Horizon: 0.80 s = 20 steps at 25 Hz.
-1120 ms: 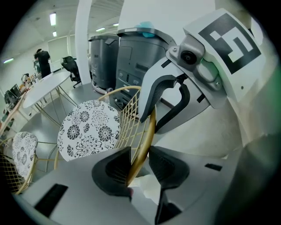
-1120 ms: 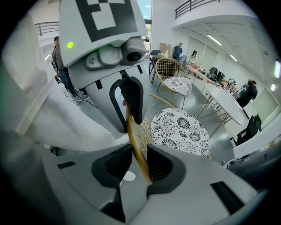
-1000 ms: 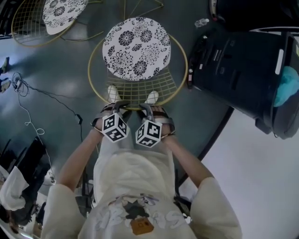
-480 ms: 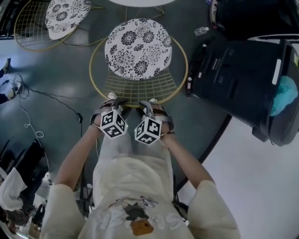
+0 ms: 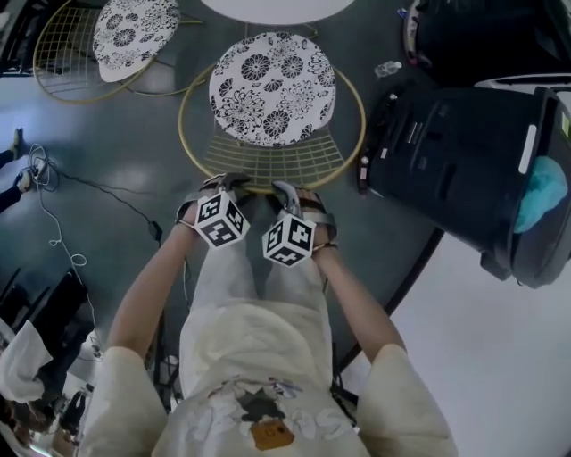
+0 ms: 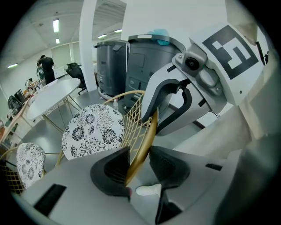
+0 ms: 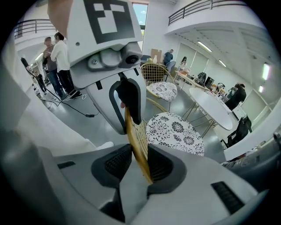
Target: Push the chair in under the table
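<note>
The chair has a gold wire frame and a round black-and-white floral cushion (image 5: 272, 89). It stands just before the white round table (image 5: 277, 7) at the picture's top. My left gripper (image 5: 225, 183) and right gripper (image 5: 284, 189) sit side by side on the chair's back rim (image 5: 259, 190). In the left gripper view the gold rim (image 6: 142, 145) runs between the jaws of the left gripper (image 6: 139, 165), lying against one pad with a gap at the other. In the right gripper view the rim (image 7: 137, 140) likewise crosses the right gripper (image 7: 138, 162), touching one pad only.
A second matching chair (image 5: 134, 27) stands at the upper left. Large black bins (image 5: 464, 152) stand close on the right. A cable (image 5: 53, 205) trails over the grey floor at the left. People (image 7: 57, 61) stand in the background.
The chair and both grippers have moved together up the picture towards the table, whose white edge has come into view. The grippers stay on the back rim.
</note>
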Each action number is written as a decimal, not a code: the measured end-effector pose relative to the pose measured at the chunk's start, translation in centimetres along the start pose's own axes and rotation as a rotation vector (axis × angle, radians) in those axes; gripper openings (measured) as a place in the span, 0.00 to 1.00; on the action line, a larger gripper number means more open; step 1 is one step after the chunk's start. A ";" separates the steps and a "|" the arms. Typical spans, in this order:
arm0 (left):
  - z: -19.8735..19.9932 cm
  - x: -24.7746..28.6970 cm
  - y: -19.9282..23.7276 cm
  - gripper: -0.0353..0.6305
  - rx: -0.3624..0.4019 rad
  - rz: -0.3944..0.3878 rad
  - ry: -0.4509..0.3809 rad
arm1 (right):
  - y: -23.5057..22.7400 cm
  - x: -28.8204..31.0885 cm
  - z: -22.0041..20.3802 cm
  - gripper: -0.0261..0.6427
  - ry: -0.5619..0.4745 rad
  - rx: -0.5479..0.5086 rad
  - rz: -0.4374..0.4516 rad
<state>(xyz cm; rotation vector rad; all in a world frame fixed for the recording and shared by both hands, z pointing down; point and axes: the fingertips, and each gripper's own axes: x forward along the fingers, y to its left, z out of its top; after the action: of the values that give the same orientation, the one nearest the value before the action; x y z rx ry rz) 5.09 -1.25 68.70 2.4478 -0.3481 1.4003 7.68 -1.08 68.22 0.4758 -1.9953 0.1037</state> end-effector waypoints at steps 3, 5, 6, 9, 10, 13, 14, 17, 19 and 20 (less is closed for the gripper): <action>0.5 0.1 1.2 0.26 -0.002 0.012 -0.006 | -1.2 0.3 0.3 0.20 -0.008 -0.011 -0.007; 1.1 0.2 1.8 0.26 0.001 0.013 -0.010 | -2.1 0.4 0.4 0.20 -0.018 -0.021 -0.019; 1.4 0.3 2.1 0.26 0.003 0.013 -0.011 | -2.6 0.4 0.4 0.20 -0.023 -0.024 -0.027; 2.2 0.5 3.1 0.26 0.004 0.022 -0.018 | -3.8 0.5 0.4 0.20 -0.031 -0.026 -0.044; 2.4 0.7 3.3 0.26 0.004 0.026 -0.021 | -4.2 0.6 0.3 0.20 -0.033 -0.030 -0.046; 3.1 1.0 4.2 0.26 0.005 0.036 -0.028 | -5.3 0.8 0.3 0.20 -0.042 -0.059 -0.051; 3.3 1.1 4.4 0.26 0.006 0.039 -0.029 | -5.6 0.8 0.2 0.20 -0.045 -0.070 -0.055; 3.8 1.1 4.8 0.26 0.004 0.039 -0.025 | -6.3 0.8 0.2 0.20 -0.054 -0.080 -0.061; 4.0 1.2 5.0 0.26 0.004 0.036 -0.024 | -6.6 0.7 0.2 0.20 -0.062 -0.086 -0.070; 4.2 1.2 5.2 0.26 0.004 0.037 -0.025 | -6.9 0.8 0.2 0.20 -0.067 -0.093 -0.076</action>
<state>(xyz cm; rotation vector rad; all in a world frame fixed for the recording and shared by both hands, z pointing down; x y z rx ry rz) 7.20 -7.72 68.44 2.4768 -0.3988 1.3875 9.79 -7.63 67.88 0.5004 -2.0352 -0.0528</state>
